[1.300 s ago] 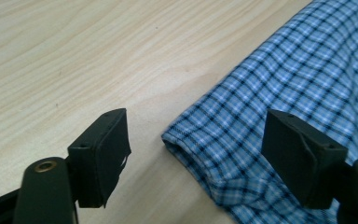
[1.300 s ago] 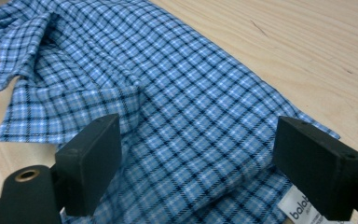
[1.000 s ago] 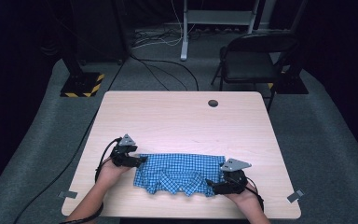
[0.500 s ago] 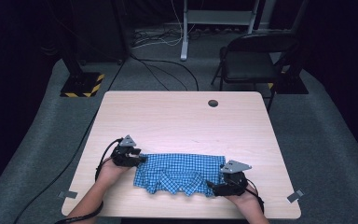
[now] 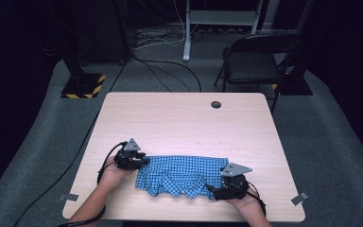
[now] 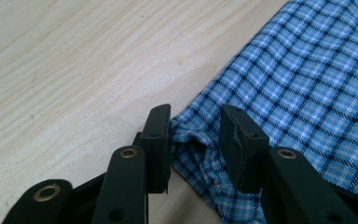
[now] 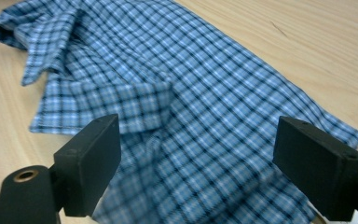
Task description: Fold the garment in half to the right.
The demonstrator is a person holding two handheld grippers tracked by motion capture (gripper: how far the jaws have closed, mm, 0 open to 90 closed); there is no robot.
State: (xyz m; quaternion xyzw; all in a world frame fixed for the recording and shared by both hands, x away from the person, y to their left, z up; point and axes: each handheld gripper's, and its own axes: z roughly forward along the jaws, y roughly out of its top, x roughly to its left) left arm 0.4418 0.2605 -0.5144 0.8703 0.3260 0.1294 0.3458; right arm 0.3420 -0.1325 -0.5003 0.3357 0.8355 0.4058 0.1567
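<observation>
left gripper (image 6: 195,135) jaws part-closed round blue check shirt (image 5: 182,175) corner; right gripper (image 7: 200,154) wide apart over shirt; no writing legible.

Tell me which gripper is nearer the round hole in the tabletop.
Left. The left gripper sits at the checked shirt's left edge, farther up the table. The right gripper is at the shirt's near right corner, farther from the round hole.

Light falls from above onto the tabletop (image 5: 184,118), bright against a dark room. The high view is soft and slightly grainy. Both gripper views are evenly lit; near claw parts blur, and the shirt (image 7: 191,93) stays fairly sharp.
</observation>
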